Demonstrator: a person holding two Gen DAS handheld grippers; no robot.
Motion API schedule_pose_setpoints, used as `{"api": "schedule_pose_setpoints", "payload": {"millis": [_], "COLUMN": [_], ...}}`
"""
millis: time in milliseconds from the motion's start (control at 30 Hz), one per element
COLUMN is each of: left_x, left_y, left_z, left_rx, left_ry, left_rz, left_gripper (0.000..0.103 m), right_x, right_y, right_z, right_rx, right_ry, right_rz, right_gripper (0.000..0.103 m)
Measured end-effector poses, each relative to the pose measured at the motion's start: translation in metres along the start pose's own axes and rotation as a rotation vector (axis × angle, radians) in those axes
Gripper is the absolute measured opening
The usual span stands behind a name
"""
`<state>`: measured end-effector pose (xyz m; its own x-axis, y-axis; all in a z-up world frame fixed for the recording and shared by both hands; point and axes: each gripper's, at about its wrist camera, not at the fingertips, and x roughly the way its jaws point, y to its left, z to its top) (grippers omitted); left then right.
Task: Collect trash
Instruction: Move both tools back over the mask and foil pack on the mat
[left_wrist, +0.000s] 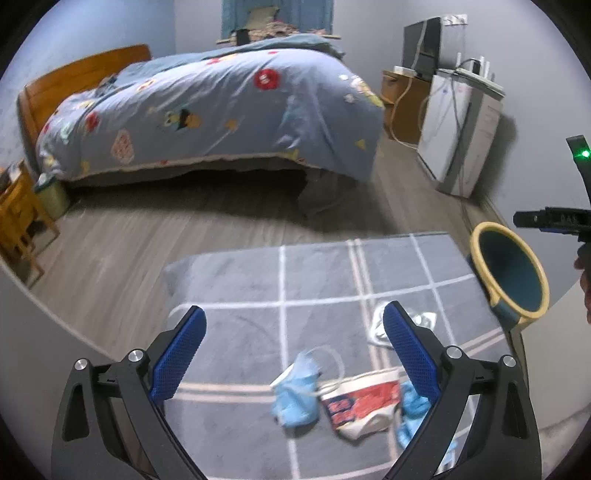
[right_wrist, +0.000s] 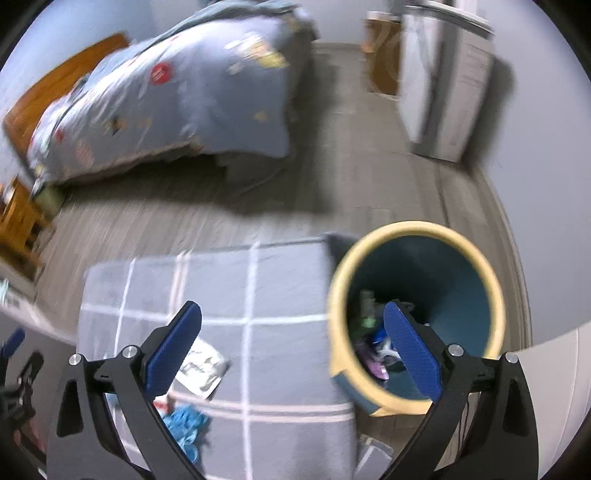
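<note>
**Two open grippers above a rug strewn with trash**

The left gripper (left_wrist: 294, 328) has its jaws spread wide with nothing between them, above a grey rug (left_wrist: 240, 291) with pale grid lines. The right gripper (right_wrist: 292, 325) likewise has jaws wide apart, gripping nothing. On the rug near its front edge lie a crumpled red-and-white wrapper (left_wrist: 364, 402), two light blue wads (left_wrist: 297, 395), and one silvery wrapper (left_wrist: 378, 326). One teal bin (right_wrist: 417, 314) with a yellow rim stands on the floor at the rug's right edge, with colourful scraps inside. Beyond stand a bed (left_wrist: 221, 107) and a white cabinet (left_wrist: 461, 129).
</note>
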<state>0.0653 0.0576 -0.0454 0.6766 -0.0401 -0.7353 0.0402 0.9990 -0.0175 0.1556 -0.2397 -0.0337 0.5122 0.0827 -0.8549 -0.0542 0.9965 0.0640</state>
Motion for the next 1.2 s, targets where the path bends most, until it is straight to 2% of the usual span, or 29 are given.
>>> {"api": "schedule_pose_setpoints", "payload": {"millis": [200,300,500,733,1033,1167,1200], "left_x": [0.011,0.017,0.033,0.059,0.096,0.111,0.115], "left_y": [0.023,0.025,0.020,0.009,0.005,0.011,0.012], "left_z": [-0.016,-0.019,-0.029,-0.044,-0.057,-0.060,-0.061], "left_rx": [-0.031,-0.034,0.000,0.083,0.111,0.081,0.071], "left_ry": [0.058,0.079,0.133,0.217,0.317,0.364,0.377], "left_rz": [-0.008,-0.018,-0.048,-0.053,-0.031,-0.028,-0.041], "left_gripper": [0.096,0.096,0.096,0.096,0.095,0.092,0.083], "right_x": [0.010,0.017,0.046,0.084,0.115,0.127,0.131], "right_y": [0.048,0.062,0.073,0.086,0.107,0.119,0.122], "right_z": [-0.015,-0.022,-0.035,-0.043,-0.049,-0.053,-0.054], "right_rx": [-0.139,-0.153,-0.140,-0.249,-0.344,-0.376,-0.388], "right_ry": [0.025,0.039,0.107,0.185,0.255,0.282,0.292], "right_rz": [0.002,0.020,0.036,0.030,0.096,0.109,0.111], "right_gripper": [0.097,0.097,0.097,0.097,0.097,0.097,0.097]}}
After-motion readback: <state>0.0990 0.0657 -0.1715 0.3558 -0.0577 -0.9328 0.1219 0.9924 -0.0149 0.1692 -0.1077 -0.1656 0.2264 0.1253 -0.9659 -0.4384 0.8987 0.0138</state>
